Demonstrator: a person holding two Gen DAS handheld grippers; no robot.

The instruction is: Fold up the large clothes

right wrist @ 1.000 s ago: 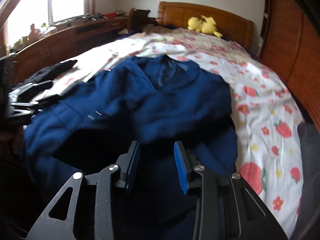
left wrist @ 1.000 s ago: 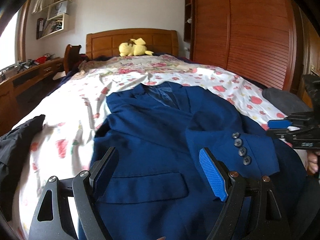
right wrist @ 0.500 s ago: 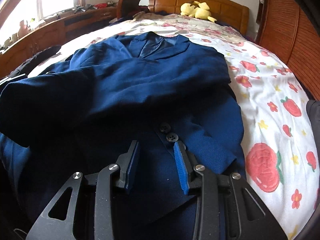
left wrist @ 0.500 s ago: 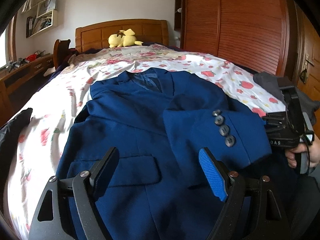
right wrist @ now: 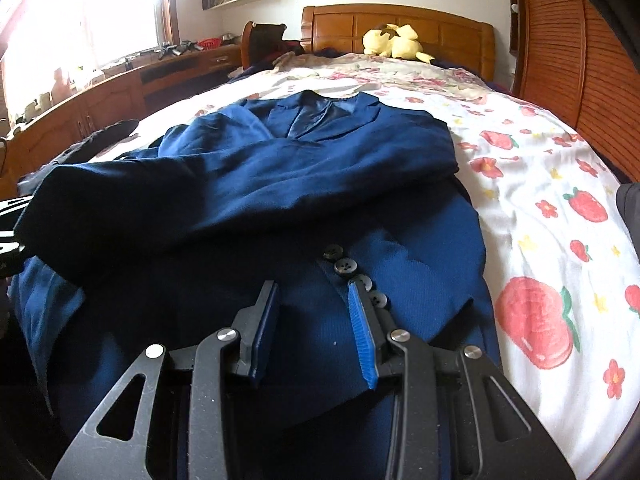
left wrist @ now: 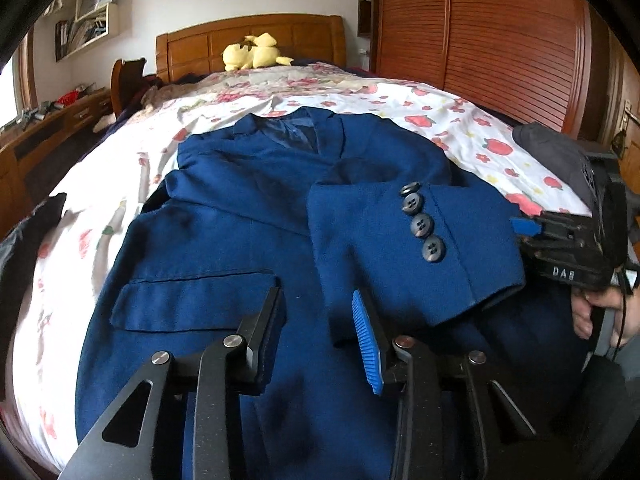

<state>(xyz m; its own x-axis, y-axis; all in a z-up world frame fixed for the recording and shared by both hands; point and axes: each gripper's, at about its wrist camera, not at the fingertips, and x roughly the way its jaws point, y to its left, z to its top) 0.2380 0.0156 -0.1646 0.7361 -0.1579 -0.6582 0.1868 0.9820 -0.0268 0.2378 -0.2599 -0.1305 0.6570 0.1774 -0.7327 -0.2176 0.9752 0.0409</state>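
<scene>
The blue jacket [left wrist: 256, 208] is lying flat on the flowered bedsheet [left wrist: 100, 184], with bare sheet stretching beyond both sides. The left gripper [left wrist: 320, 336] has just been closing; its jaws are standing part open over the jacket front, gripping nothing. The right gripper [right wrist: 316, 328] is hanging likewise, its cuff buttons [right wrist: 345, 267] just ahead, partly hidden behind its right finger.

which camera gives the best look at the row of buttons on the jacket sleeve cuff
The left wrist view. All four cuff buttons sit unobstructed on the folded sleeve of the blue jacket. In the right wrist view the same cuff buttons lie partly behind a finger of the right gripper.
</scene>
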